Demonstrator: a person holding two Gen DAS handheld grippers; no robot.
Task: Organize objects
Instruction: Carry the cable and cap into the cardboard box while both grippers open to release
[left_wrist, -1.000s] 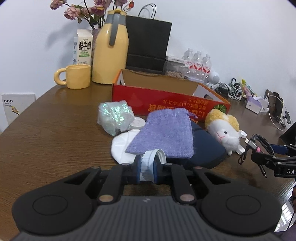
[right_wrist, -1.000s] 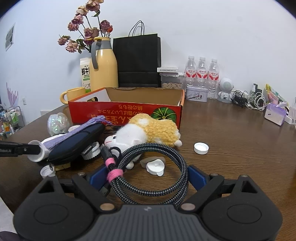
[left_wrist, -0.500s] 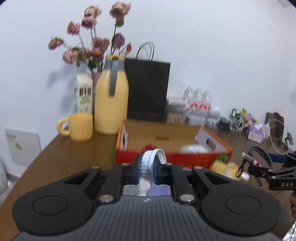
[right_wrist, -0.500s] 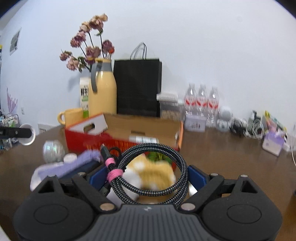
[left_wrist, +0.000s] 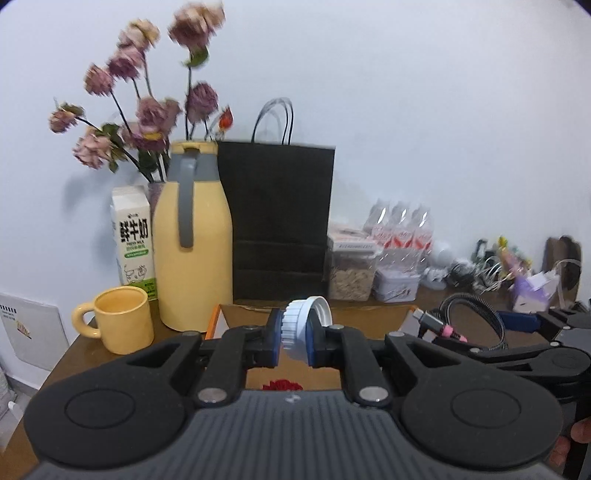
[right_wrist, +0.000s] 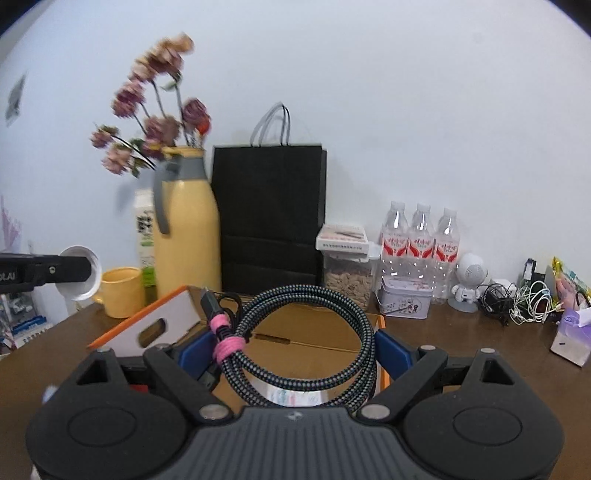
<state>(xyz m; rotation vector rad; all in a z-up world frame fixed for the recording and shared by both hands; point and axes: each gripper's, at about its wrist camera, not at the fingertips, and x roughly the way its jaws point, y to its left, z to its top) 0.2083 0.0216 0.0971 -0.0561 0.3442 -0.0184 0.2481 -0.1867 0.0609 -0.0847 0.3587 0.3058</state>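
My left gripper (left_wrist: 295, 338) is shut on a white ribbed bottle cap (left_wrist: 301, 332), held on edge above the near left part of the open cardboard box (left_wrist: 369, 319). The right wrist view shows that cap (right_wrist: 79, 273) at the far left. My right gripper (right_wrist: 293, 350) stands wide, shut on a coil of black braided cable (right_wrist: 354, 317) bound with a pink tie (right_wrist: 227, 345). The coil hangs over the box's brown floor (right_wrist: 314, 332), next to the raised white flap (right_wrist: 147, 328). In the left wrist view the cable (left_wrist: 480, 306) shows at the right.
Behind the box stand a yellow jug (left_wrist: 192, 251), a yellow mug (left_wrist: 122, 319), a milk carton (left_wrist: 133, 240), a vase of flowers and a black paper bag (left_wrist: 280, 221). Further right are a jar, a tin (right_wrist: 404, 301), three water bottles (right_wrist: 421, 243) and tangled cords (right_wrist: 524, 299).
Both grippers rose and moved forward over the box, each keeping its load. The pouch, plush sheep and loose caps on the table dropped out of view.
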